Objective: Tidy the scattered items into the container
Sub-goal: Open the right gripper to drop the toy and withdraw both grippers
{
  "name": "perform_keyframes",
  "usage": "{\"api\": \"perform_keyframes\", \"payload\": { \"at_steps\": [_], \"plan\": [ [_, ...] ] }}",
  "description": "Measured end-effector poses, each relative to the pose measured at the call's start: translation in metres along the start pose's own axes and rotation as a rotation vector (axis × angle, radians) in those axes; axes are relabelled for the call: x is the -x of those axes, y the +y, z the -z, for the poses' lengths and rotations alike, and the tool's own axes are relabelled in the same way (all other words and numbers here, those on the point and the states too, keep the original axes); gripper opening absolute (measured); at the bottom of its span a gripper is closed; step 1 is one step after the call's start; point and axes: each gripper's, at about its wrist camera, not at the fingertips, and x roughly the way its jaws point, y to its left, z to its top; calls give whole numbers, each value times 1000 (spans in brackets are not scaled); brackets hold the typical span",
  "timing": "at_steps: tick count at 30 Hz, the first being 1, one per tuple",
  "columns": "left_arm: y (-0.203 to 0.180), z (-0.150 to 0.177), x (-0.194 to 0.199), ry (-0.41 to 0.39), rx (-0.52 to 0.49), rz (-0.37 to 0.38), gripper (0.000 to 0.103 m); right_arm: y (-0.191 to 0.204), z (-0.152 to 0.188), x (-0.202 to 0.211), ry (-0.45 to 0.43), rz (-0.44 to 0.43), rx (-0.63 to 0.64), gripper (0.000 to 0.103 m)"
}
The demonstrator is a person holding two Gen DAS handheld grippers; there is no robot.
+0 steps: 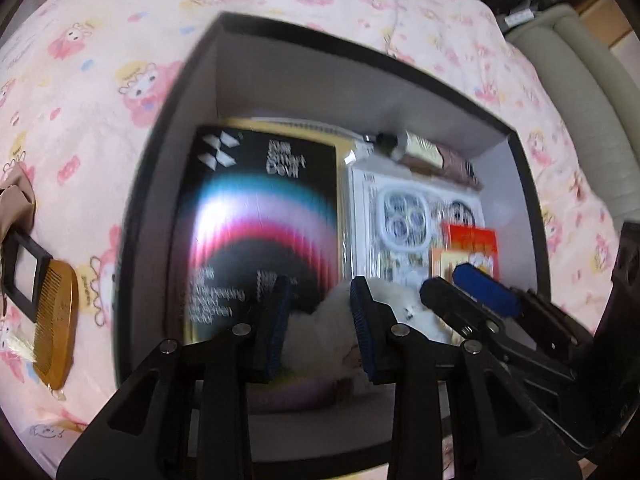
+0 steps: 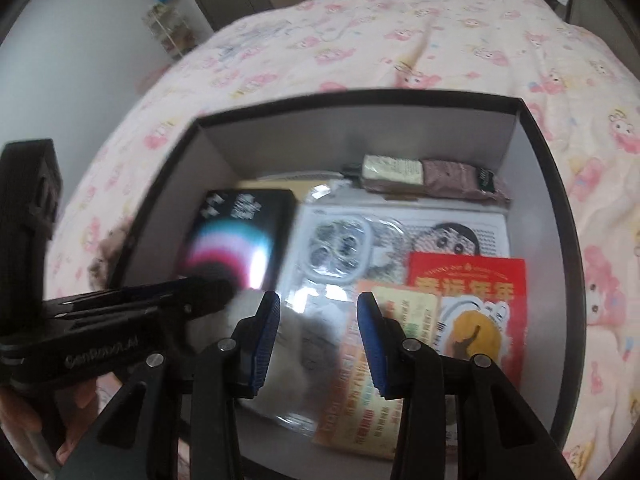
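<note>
A dark-rimmed box [image 1: 188, 92] [image 2: 532, 128] sits on the pink bed. Inside lie a black pack with a rainbow arc [image 1: 260, 216] [image 2: 236, 236], a phone case pack [image 1: 404, 216] [image 2: 340, 248], a red packet [image 1: 474, 246] [image 2: 468, 280], a brown tube [image 1: 436, 160] [image 2: 432, 178] and a white fluffy item [image 1: 328, 320] [image 2: 256, 312]. My left gripper [image 1: 320, 320] hangs open over the box with the fluffy item between its jaws. My right gripper [image 2: 318, 336] is open and empty over the box. A wooden comb [image 1: 58, 328] and a black square frame [image 1: 24, 268] lie on the bed left of the box.
The pink cartoon-print quilt [image 1: 120, 40] covers the bed all around the box. A beige padded edge [image 1: 580, 92] runs along the right. A wall and a small shelf [image 2: 168, 28] stand beyond the bed.
</note>
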Motion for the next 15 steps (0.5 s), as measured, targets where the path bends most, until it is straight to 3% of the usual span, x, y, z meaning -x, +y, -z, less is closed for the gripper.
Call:
{"api": "perform_keyframes", "payload": {
  "at_steps": [5,8,12,15],
  "plan": [
    [4,18,11,41,11,36,32,-1,11,5,60,4,47,37],
    [5,21,17,11,-2,15,32,2,11,7,53,35,75,37],
    [7,23,28,-29,16,77,32,2,7,12,38,60,56,42],
    [5,24,31,-47,7,119,38,1,7,18,18,79,52,47]
  ]
}}
